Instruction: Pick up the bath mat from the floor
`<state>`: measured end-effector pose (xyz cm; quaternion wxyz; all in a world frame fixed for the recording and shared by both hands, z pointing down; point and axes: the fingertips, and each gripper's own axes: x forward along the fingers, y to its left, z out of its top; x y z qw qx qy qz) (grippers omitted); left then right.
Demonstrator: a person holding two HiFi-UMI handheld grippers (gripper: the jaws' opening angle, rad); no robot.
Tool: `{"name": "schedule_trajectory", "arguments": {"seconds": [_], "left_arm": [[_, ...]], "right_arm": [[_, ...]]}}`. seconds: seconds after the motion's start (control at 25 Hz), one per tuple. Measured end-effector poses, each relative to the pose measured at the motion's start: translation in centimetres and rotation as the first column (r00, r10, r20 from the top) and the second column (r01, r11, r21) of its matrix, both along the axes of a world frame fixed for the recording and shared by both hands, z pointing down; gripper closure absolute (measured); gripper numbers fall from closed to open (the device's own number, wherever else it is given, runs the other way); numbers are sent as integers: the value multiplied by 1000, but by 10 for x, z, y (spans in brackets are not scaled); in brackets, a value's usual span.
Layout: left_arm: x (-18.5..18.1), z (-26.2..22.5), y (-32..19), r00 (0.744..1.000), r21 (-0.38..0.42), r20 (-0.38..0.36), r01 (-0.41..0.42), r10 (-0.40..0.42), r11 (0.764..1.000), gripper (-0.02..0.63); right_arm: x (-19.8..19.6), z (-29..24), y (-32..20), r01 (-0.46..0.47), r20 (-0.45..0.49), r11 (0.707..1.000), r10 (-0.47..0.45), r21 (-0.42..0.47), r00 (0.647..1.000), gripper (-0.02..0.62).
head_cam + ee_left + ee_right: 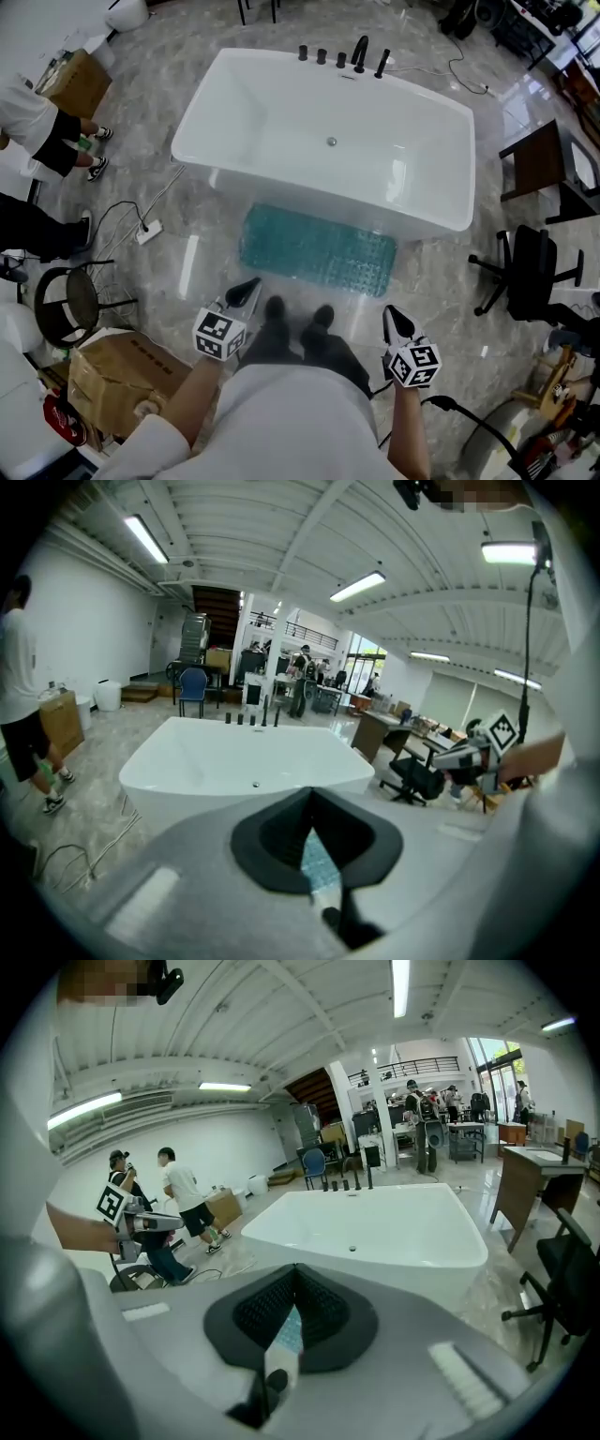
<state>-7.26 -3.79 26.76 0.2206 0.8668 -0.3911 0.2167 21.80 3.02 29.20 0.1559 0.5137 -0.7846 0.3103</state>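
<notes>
The teal bath mat (319,248) lies flat on the marble floor along the near side of the white bathtub (281,112). My left gripper (248,291) hangs over the floor just short of the mat's near left corner, shut and empty. My right gripper (395,322) hovers short of the mat's near right corner, also shut with nothing in it. In the left gripper view the jaws (312,799) meet, and a sliver of the mat (319,862) shows below them. The right gripper view shows its jaws (295,1274) closed, with a strip of mat (291,1330) beneath.
A black office chair (530,272) stands at the right, with a dark wooden chair (539,164) behind it. At the lower left are a cardboard box (117,375) and a round stool (67,302). A power strip with cable (148,231) lies left of the mat. People stand at the far left (37,141).
</notes>
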Motion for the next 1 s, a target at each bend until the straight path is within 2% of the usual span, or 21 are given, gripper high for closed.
{"name": "schedule_trajectory", "arguments": {"seconds": [0.36, 1.0], "left_arm": [[-6, 18, -19, 999, -14, 16, 45, -45, 999, 603], [-27, 87, -53, 998, -54, 45, 42, -39, 998, 604]], "right_arm": [[8, 27, -19, 15, -3, 999, -15, -39, 1000, 589], [2, 104, -66, -15, -37, 997, 12, -82, 999, 589]]}}
